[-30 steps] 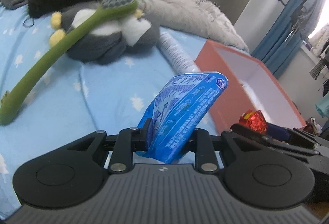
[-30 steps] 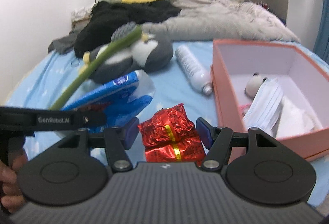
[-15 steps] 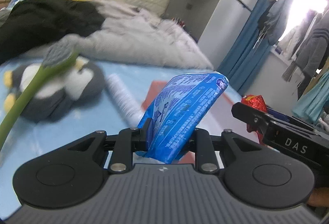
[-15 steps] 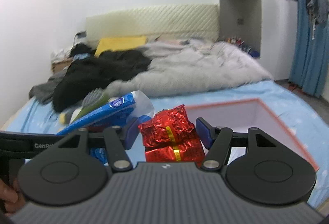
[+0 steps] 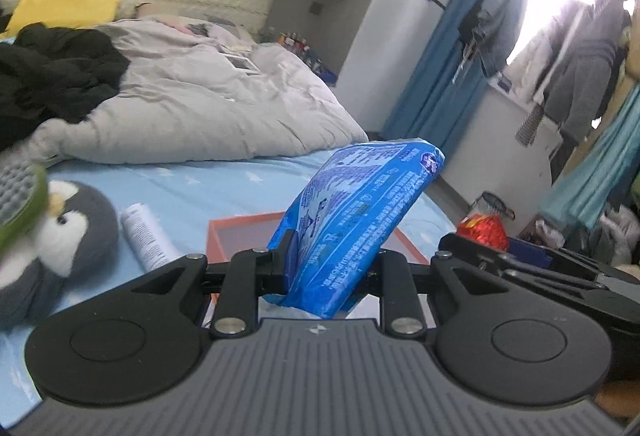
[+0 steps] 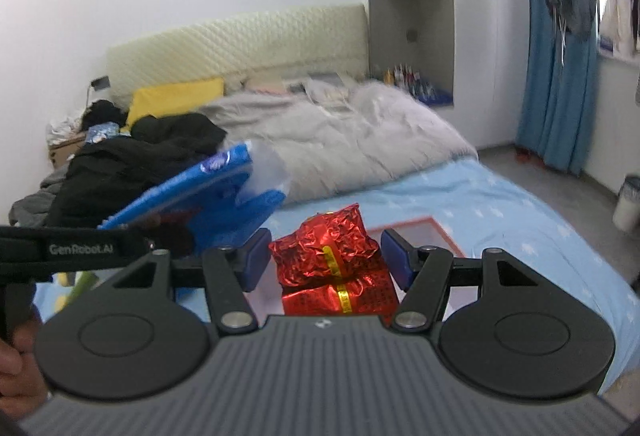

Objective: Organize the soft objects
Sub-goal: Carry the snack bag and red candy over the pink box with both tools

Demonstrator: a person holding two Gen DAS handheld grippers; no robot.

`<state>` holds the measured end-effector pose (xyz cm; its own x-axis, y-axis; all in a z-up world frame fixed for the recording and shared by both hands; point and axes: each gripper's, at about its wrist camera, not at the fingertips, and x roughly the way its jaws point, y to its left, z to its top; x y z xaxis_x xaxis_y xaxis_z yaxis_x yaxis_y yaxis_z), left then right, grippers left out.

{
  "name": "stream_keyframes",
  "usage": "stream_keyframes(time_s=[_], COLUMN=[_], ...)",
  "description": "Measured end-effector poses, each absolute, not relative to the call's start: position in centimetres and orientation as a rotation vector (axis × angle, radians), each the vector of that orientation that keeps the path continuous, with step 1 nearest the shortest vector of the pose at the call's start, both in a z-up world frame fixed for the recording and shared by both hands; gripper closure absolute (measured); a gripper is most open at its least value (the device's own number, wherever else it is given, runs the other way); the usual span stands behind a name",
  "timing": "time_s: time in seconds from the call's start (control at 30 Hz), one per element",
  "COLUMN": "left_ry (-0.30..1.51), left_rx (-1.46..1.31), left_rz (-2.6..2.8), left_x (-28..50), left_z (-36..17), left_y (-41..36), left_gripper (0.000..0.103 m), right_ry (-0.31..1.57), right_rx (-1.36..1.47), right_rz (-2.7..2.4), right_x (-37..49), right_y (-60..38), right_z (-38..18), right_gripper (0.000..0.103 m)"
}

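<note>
My left gripper [image 5: 334, 260] is shut on a blue plastic packet [image 5: 360, 203] that sticks up and to the right from its jaws. In the right wrist view, my right gripper [image 6: 326, 262] is shut on a crinkled red foil packet [image 6: 332, 276] with a yellow band. Both packets hang in the air above the blue bed. An orange box [image 5: 240, 232] lies just beyond the left gripper, mostly hidden behind it; its far corner [image 6: 416, 226] shows past the red packet. The blue packet [image 6: 208, 187] appears left of the right gripper.
A grey penguin plush [image 5: 68, 236], a green brush head [image 5: 20, 195] and a white bottle [image 5: 146, 236] lie on the sheet at the left. A grey duvet [image 5: 200, 103] and black clothes [image 5: 52, 75] cover the bed's far side. A hand [image 6: 16, 368] grips the left handle.
Both grippers have risen and swung right with their packets. The views now take in more wall and curtain, and the orange box has sunk behind the fingers.
</note>
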<state>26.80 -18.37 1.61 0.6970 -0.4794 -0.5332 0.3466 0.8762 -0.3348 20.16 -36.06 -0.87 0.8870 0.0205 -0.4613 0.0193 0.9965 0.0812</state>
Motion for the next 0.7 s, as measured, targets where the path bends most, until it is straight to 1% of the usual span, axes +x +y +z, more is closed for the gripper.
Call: stream_keyframes(time_s=[0.23, 0.5, 0.7], left_ry=[0.801, 0.973, 1.061], left_rx=[-0.177, -0.118, -0.06], left_rz=[-0.505, -0.51, -0.486], left_x=[32.4, 37.4, 39.3], left_z=[-2.0, -8.4, -13.0], left_y=[-22.7, -26.3, -27.9], left_gripper=[0.077, 0.077, 0.077], right_ry=[0.608, 0.769, 0.855], right_rx=[0.136, 0.213, 0.228], right_rz=[-0.059, -0.095, -0.087], right_x=[23.3, 26.1, 27.2], right_y=[-39.6, -43.1, -44.0], right_z=[-4.0, -10.1, -14.3], right_gripper=[0.039, 0.039, 0.039])
